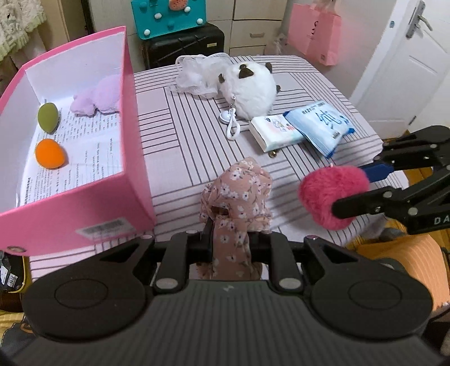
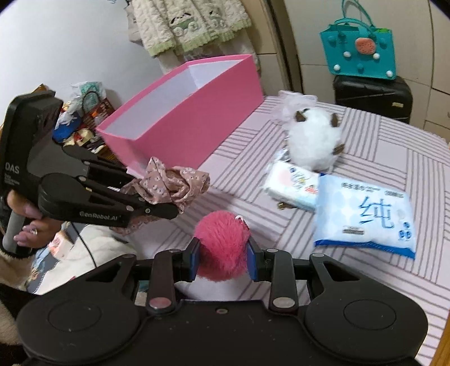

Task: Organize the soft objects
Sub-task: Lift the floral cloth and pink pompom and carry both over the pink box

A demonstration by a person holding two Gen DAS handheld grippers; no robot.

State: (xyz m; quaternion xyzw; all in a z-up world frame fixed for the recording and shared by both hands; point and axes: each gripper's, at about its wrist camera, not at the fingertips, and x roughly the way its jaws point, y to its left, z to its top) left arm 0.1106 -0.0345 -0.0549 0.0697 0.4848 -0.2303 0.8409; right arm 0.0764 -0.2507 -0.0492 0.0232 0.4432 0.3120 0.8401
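box (image 1: 92, 208) left on table (image 1: 174, 157), plush (image 1: 250, 84) behind tissue packs (image 1: 303, 129), sponges (image 1: 49, 153) inside box

Gripped floral scrunchie (image 1: 236, 197), pink pompom (image 2: 222, 245)

A pale pink bedspread with dark line patterning (image 1: 180, 157) covers the work surface. On it lie a flat blue-and-white plastic pack of wipes printed with a large blue character (image 2: 365, 214) and a smaller white tissue packet with a cartoon print (image 2: 292, 187), the two touching, the wipes overlapping the packet's edge. Behind the surface stands a black hard-shell suitcase (image 2: 374, 93) with a teal felt handbag dotted with white pompoms (image 2: 362, 50) on top. A pink paper shopping bag (image 1: 315, 33) hangs near a white panelled door with a metal lever handle (image 1: 405, 62). Cream quilted fabric with green scalloped trim (image 2: 191, 25) hangs at the wall.
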